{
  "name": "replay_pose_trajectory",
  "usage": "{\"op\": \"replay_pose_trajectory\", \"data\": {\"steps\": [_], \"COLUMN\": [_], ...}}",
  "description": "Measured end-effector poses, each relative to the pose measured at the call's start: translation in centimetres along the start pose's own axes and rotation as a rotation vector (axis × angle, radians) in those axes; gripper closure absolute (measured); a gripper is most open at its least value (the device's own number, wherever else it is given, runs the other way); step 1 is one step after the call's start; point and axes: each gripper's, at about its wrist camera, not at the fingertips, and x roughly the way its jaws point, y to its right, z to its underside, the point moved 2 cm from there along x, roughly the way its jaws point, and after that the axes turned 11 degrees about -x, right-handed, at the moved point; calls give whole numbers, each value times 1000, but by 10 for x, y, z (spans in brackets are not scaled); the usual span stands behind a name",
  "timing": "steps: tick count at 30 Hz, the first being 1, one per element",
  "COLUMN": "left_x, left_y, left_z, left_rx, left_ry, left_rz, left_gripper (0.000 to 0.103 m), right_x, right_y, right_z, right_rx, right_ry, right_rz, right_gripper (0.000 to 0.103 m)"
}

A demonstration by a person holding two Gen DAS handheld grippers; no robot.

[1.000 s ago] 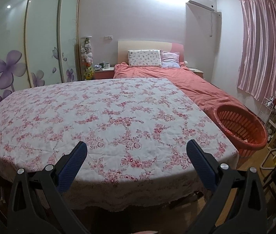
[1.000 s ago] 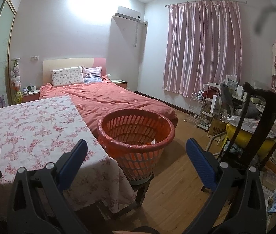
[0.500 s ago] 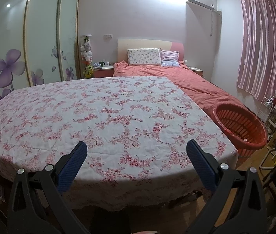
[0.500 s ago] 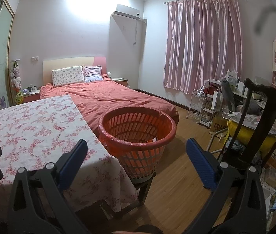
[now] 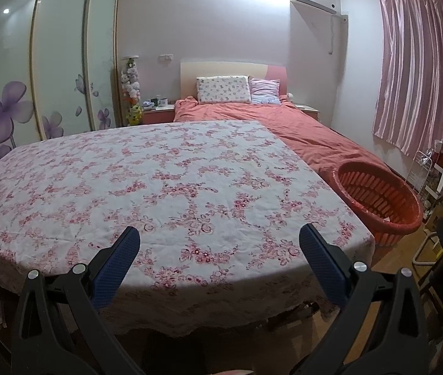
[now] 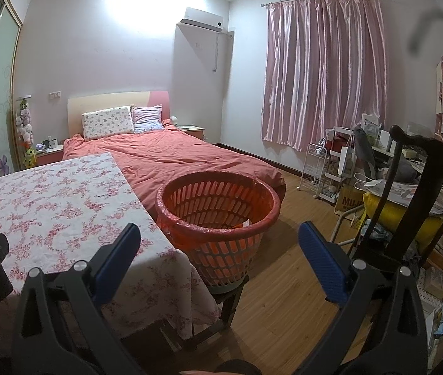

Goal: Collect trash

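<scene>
Left wrist view: the left gripper [image 5: 218,243] hangs with its jaws spread wide and nothing between them, above the near edge of the desk under its white cloth with pink flower print [image 5: 165,187]. Over the last second the view has crept slightly forward and down, so the cloth fills more of the space between the jaws. No trash shows on the cloth. The round red slotted plastic basket [image 5: 377,200] sits off beyond the right jaw, just past the desk's corner.

Right wrist view: the right gripper [image 6: 218,243] also has its jaws wide apart and empty. The basket [image 6: 218,215], lined with a red bag, has drawn closer and now sits between the jaws, slightly ahead of them; a small pale scrap [image 6: 246,223] lies inside.

Judging by this, collecting looks nearly or fully done.
</scene>
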Motion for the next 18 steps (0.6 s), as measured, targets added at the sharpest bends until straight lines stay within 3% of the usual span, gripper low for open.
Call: {"op": "replay_pose_trajectory", "data": {"steps": [18], "left_x": [1], "left_y": [5], "left_z": [5], "left_rx": [5], "left_ry": [-12], "left_rz": [2], "left_gripper": [3], "right_x": [-2], "right_y": [3], "right_z": [3], "right_rx": [5], "right_ry": [-9], "right_rz": [1], "right_gripper": [4]}}
